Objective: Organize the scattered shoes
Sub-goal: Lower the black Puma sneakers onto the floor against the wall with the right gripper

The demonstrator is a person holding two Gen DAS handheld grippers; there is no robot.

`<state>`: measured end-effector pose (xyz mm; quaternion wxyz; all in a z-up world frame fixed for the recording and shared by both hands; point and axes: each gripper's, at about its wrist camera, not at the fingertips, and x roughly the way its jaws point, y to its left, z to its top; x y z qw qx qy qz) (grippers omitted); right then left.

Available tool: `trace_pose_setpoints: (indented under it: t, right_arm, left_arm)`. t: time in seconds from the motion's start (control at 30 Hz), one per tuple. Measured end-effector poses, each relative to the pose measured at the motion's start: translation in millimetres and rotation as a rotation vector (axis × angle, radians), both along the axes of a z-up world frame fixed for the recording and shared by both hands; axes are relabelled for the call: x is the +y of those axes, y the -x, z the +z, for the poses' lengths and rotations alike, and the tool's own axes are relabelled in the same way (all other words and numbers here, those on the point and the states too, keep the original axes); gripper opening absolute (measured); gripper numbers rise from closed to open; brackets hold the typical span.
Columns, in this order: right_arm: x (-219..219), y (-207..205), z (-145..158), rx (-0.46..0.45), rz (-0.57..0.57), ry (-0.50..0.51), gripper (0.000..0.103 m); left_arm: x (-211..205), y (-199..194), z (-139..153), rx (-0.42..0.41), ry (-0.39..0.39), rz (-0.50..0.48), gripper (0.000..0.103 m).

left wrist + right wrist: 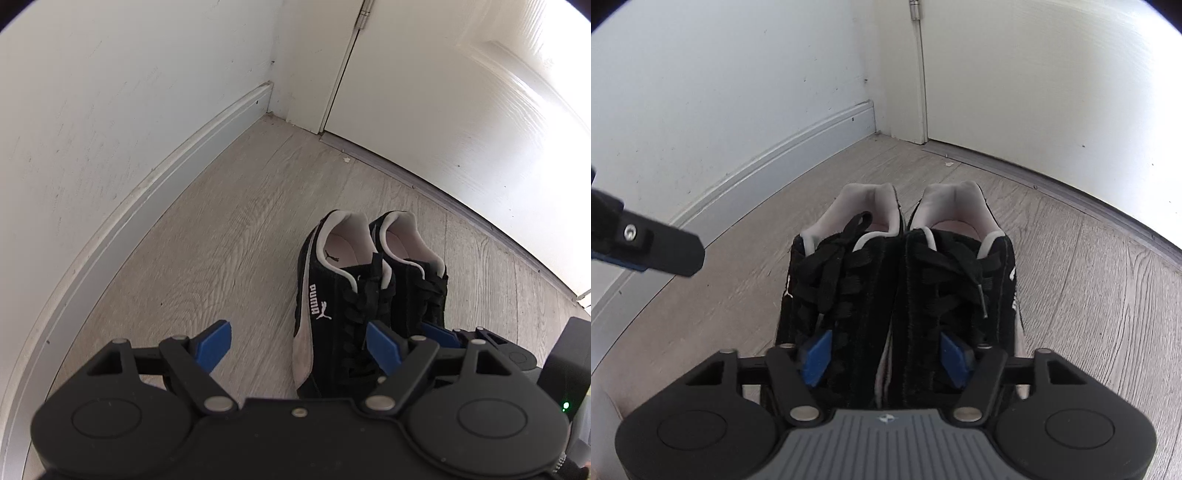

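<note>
two black puma sneakers sit side by side on the pale wood-look floor (207,236), touching along their inner sides, heels pointing toward the white door (443,92) and the corner. the left sneaker (332,306) shows its pale side stripe and white logo; the right sneaker (417,280) is tucked just beside it, nearer the door. from the right wrist view, the same pair fills the middle: left sneaker (838,288) and right sneaker (956,284), laces loose on top.

the right hand-held gripper (886,350) reaches low over the toe ends, pointing along the shoes toward the heels, its blue pads (818,354) spread wide and set across the two shoes' inner halves; whether the pads actually press on the suede, i can't tell.

the left hand-held gripper (299,347) hangs above the floor, aimed forward and down, fingers spread apart, nothing between them but floor and the side of the left sneaker. one blue pad (216,343) is over bare floor, the other over the laces.

white wall (92,129) and skirting board (159,177) curve along the left.
</note>
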<state>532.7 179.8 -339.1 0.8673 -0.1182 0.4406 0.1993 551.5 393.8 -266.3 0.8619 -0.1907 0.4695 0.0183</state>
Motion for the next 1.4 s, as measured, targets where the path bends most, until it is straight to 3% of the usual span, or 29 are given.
trace_pose_setpoints:
  t: [0.3, 0.47, 0.63, 0.77, 0.9, 1.13, 1.4]
  right_arm:
    - [13.0, -13.7, -0.9, 0.006, -0.055, -0.029, 0.056]
    - [23.8, -33.0, -3.9, 0.025, -0.14, -0.105, 0.056]
    - [35.9, -56.5, -8.9, 0.037, -0.202, -0.175, 0.056]
    - [50.1, -71.5, -12.8, 0.017, -0.21, -0.177, 0.056]
    - [57.6, -88.3, -17.7, -0.001, -0.219, -0.198, 0.056]
    - [62.6, -107.2, -22.5, -0.024, -0.218, -0.208, 0.056]
    - [62.0, -110.2, -23.0, -0.027, -0.216, -0.206, 0.057]
  left_arm:
    - [6.9, 1.3, -1.1, -0.011, -0.003, 0.022, 0.081]
    - [3.0, -2.1, 8.1, -0.055, -0.098, 0.0, 0.081]
    - [19.4, -7.6, 17.6, -0.087, -0.034, 0.066, 0.081]
    - [23.8, -16.9, 18.3, -0.105, -0.071, 0.114, 0.081]
    - [25.9, -30.2, 10.6, -0.103, -0.045, 0.151, 0.081]
    - [20.3, -43.2, 7.1, -0.123, -0.082, 0.16, 0.081]
    - [33.3, -48.6, -5.2, -0.041, -0.075, 0.263, 0.081]
